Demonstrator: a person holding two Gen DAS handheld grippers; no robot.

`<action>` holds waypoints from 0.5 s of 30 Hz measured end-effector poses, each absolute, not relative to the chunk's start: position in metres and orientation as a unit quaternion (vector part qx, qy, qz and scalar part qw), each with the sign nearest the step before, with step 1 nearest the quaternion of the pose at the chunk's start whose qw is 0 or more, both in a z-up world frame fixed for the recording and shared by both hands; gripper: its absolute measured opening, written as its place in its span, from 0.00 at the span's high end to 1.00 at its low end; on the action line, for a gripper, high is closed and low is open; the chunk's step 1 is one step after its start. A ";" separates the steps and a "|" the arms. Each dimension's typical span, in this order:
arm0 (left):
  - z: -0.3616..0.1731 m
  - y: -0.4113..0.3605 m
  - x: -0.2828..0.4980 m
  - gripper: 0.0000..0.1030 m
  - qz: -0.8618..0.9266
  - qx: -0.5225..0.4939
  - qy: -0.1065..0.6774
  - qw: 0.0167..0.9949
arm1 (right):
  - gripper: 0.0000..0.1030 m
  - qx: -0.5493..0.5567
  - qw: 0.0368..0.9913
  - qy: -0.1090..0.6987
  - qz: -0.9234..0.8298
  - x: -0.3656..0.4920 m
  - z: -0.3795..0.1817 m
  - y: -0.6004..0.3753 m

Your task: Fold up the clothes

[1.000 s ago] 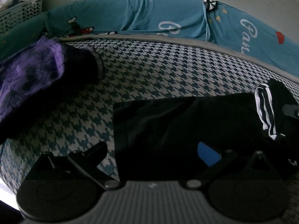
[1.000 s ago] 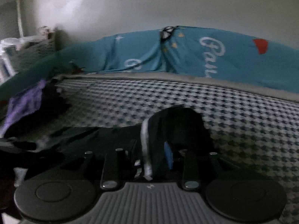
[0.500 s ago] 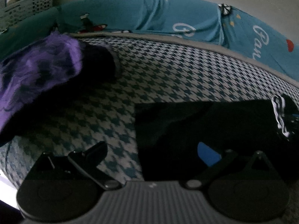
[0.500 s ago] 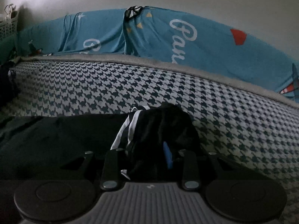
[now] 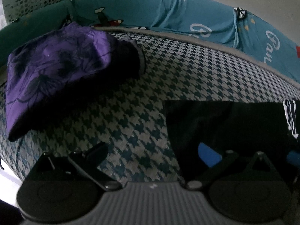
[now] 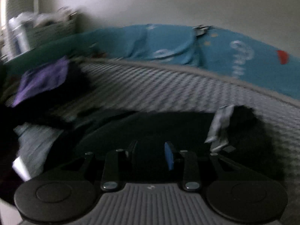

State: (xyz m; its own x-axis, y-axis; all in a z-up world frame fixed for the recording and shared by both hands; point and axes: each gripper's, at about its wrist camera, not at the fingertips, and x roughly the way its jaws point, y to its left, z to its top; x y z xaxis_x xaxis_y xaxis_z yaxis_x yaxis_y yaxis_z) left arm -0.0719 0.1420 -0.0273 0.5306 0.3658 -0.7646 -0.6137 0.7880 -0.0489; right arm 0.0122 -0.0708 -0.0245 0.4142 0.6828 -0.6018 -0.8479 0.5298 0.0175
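A black garment (image 5: 234,123) lies flat on the houndstooth bed cover (image 5: 178,71). Its white-striped end (image 5: 289,116) is bunched at the far right. My left gripper (image 5: 151,153) is open wide, with its blue-padded finger over the garment's left edge and the other finger over bare cover. The right wrist view is blurred. In it my right gripper (image 6: 150,151) hovers over the black garment (image 6: 159,127), jaws a narrow gap apart with no cloth bunched between them. The striped end (image 6: 218,129) lies off to its right.
A crumpled purple garment (image 5: 52,69) on dark clothes sits at the left of the bed, also the purple garment (image 6: 43,78) in the right wrist view. A teal printed sheet (image 5: 187,18) runs along the back wall. A white basket (image 5: 35,0) stands top left. A pale grey cloth (image 6: 35,142) lies lower left.
My left gripper slid left, so the purple pile looms larger. My right gripper moved left off the striped bunch, which was between its fingers and now lies to the right.
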 end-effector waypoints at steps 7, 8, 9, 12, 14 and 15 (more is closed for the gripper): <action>-0.031 0.142 -0.075 0.00 0.277 -0.157 0.400 0.859 | 0.61 -0.153 0.782 0.277 0.537 -0.042 -0.033 -0.064; -0.031 0.143 -0.075 0.00 0.276 -0.158 0.402 0.859 | 0.60 -0.157 0.776 0.274 0.546 -0.048 -0.034 -0.063; -0.031 0.143 -0.076 0.00 0.276 -0.160 0.403 0.858 | 0.58 -0.164 0.772 0.268 0.553 -0.054 -0.035 -0.061; -0.032 0.145 -0.079 0.00 0.273 -0.165 0.407 0.856 | 0.52 -0.188 0.765 0.251 0.562 -0.069 -0.039 -0.055; -0.033 0.146 -0.080 0.00 0.273 -0.166 0.409 0.855 | 0.51 -0.204 0.760 0.242 0.568 -0.076 -0.042 -0.050; -0.034 0.146 -0.081 0.00 0.274 -0.166 0.410 0.854 | 0.49 -0.212 0.758 0.238 0.569 -0.079 -0.044 -0.048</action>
